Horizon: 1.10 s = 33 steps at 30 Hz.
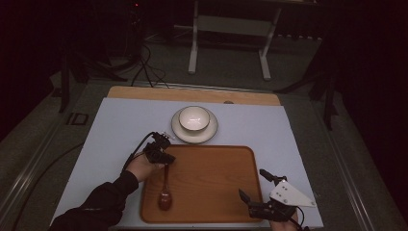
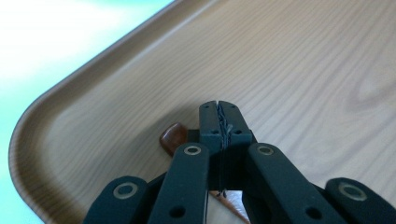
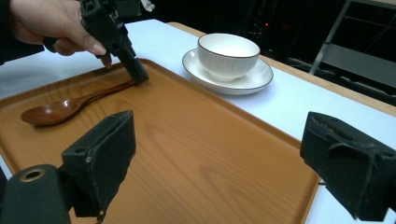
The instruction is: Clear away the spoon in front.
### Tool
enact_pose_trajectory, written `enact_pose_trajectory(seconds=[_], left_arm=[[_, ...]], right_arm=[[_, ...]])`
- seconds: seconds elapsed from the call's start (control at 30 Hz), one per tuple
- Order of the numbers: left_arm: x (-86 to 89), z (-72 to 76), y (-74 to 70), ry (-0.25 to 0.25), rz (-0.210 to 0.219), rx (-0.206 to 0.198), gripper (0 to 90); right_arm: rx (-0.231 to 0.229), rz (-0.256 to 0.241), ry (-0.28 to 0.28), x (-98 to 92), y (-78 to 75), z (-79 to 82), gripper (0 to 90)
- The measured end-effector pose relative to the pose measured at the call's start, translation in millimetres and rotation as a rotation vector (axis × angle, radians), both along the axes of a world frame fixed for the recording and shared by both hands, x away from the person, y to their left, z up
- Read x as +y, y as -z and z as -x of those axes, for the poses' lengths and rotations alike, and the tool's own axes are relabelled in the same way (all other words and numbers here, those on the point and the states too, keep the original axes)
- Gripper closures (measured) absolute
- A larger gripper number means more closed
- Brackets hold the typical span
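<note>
Left gripper pinches the handle of a wooden spoon on the wooden tray; right gripper waits open.

In the high view the spoon lies in the tray's left part, about 9 o'clock from the tray's middle, with its bowl toward 6 o'clock and its handle toward 12. The left gripper's jaws are pressed together on the handle end, and the left gripper view shows them closed with the dark tip of the handle just beside them. The right gripper stands at the tray's 4 o'clock corner with its jaws wide apart and nothing between them. A white bowl sits on a white saucer on the table at 12 o'clock from the tray, just beyond its far rim.
</note>
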State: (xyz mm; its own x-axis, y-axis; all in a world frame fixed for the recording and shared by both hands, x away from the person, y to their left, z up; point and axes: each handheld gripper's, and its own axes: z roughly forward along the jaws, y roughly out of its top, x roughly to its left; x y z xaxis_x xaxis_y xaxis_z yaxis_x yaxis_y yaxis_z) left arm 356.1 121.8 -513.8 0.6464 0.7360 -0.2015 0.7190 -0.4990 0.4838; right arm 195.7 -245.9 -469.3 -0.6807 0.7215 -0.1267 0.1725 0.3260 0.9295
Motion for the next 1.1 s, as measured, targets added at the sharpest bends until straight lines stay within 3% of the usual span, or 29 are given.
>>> enact_pose_trajectory(seconds=[0.1, 0.2, 0.27, 0.3, 0.4, 0.43, 0.53, 0.67, 0.7, 1.1], left_arm=[[0.1, 1.6, -3.9, 0.007, 0.019, -0.021, 79.3], [0.9, 6.2, -12.8, 0.026, 0.084, -0.051, 71.5], [0.6, 7.8, -15.3, 0.025, 0.086, -0.055, 70.6], [0.5, 11.6, -20.8, 0.037, 0.119, -0.075, 68.8], [0.0, 16.7, -26.8, 0.05, 0.133, -0.101, 64.6], [0.0, 20.8, -30.9, 0.059, 0.158, -0.121, 61.3], [0.4, 25.4, -35.6, 0.064, 0.18, -0.135, 58.8], [1.9, 31.7, -41.9, 0.059, 0.209, -0.159, 48.4], [4.4, 33.5, -44.9, 0.053, 0.229, -0.164, 48.4], [25.1, 49.4, -61.6, 0.025, 0.292, -0.216, 44.3]], right_arm=[[0.001, 0.0, 0.0, -0.1, 0.1, 0.0, 10.4], [0.0, -0.002, 0.002, -0.3, 0.0, -0.1, 10.4], [-0.002, -0.002, 0.003, -0.3, 0.0, 0.1, 10.4], [-0.003, -0.002, 0.004, -0.4, 0.0, 0.1, 10.4], [-0.004, -0.005, 0.004, -0.6, 0.2, -0.2, 10.4], [-0.005, -0.004, 0.006, -0.7, 0.3, -0.2, 10.4], [-0.005, -0.005, 0.007, -0.6, 0.3, -0.1, 10.4], [-0.008, -0.007, 0.01, -0.7, 0.3, 0.0, 10.4], [-0.008, -0.006, 0.01, -0.7, 0.3, -0.1, 10.4], [-0.016, -0.01, 0.016, -1.4, -0.4, 0.9, 10.3]])
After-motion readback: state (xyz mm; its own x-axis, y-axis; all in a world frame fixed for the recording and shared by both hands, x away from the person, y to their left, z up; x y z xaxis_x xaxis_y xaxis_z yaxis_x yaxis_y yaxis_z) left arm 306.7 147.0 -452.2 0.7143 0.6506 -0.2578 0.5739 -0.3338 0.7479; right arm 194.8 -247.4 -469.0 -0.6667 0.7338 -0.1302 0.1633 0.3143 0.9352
